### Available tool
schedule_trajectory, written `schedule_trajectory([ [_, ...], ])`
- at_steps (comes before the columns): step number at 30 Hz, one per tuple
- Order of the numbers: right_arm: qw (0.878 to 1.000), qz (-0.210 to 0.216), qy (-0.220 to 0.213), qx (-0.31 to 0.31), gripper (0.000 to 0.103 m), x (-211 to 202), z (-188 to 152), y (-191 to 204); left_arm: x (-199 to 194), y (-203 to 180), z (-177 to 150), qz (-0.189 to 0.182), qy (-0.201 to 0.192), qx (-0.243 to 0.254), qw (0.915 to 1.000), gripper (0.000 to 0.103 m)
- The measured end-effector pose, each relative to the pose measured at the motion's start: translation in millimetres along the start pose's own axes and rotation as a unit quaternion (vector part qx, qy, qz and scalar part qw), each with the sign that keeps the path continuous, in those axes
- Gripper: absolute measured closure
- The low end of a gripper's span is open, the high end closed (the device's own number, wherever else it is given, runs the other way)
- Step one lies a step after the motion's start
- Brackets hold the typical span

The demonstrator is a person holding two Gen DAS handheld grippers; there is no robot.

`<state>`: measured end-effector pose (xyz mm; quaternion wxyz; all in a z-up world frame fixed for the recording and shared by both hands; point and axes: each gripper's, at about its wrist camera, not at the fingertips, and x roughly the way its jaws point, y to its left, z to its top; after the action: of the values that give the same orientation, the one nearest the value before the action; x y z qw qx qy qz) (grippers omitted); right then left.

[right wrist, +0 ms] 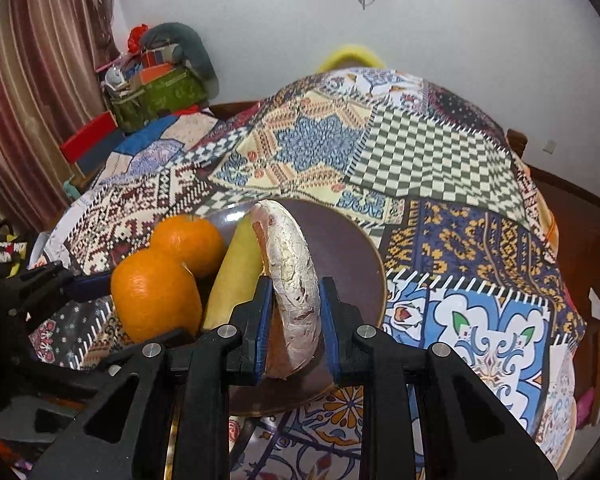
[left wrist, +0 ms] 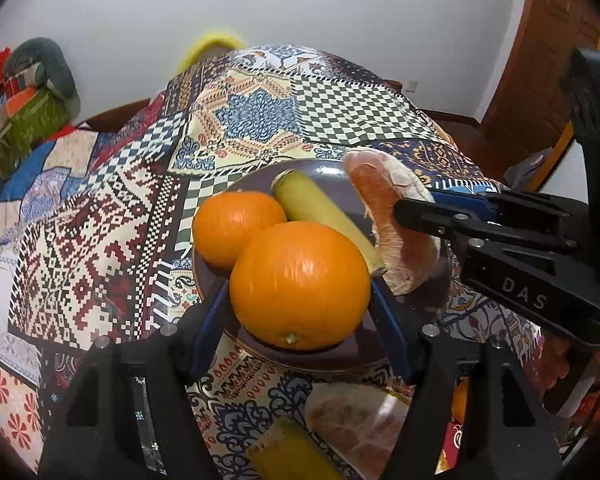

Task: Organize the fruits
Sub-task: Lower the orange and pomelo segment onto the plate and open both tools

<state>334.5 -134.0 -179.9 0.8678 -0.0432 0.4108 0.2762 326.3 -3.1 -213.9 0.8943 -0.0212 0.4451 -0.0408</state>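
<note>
Both grippers worked over one dark plate (left wrist: 332, 170) on the patchwork tablecloth (left wrist: 100, 216). Left gripper (left wrist: 300, 304) had its blue pads pressed on the two sides of a large orange (left wrist: 300, 284), so it pinched that fruit with its jaws set about half apart; the orange sat low over the near rim of the plate, and I could not tell whether it rested on the plate or hung just clear. Just beyond those fingertips lay a second, smaller orange (left wrist: 238, 228), touching the first, and beside that a yellow-green banana (left wrist: 320, 216) ran away across the plate.

Right gripper (right wrist: 294, 320) was clamped on a peeled pomelo segment (right wrist: 294, 264), its pads pressed against the two flat faces, the pale pithy back of the segment standing upright between them and arching forward. The banana (right wrist: 240, 268) lay just to the left of its fingers, and the two oranges further left still. Bare plate showed beyond and to the right of its tips.
</note>
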Motion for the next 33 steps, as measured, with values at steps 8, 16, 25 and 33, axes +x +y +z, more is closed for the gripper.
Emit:
schedule_trajectory([
  [8, 1.000, -0.004, 0.010, 0.001, 0.082, 10, 2, -2, 9, 13, 1, -0.010, 0.010, -0.031, 0.9994, 0.034],
  [16, 0.999, -0.002, 0.035, 0.013, 0.078, 21, 0, -8, 7, 8, 1, -0.001, 0.006, -0.018, 0.9998, 0.033],
  [25, 0.999, -0.003, 0.046, 0.028, 0.075, 12, -7, -17, -9, 5, 1, 0.006, -0.013, -0.014, 0.9998, 0.030],
  [33, 0.999, -0.011, 0.022, 0.019, 0.074, -19, -8, -10, -39, 2, -1, 0.010, -0.033, -0.010, 0.9994, 0.030],
])
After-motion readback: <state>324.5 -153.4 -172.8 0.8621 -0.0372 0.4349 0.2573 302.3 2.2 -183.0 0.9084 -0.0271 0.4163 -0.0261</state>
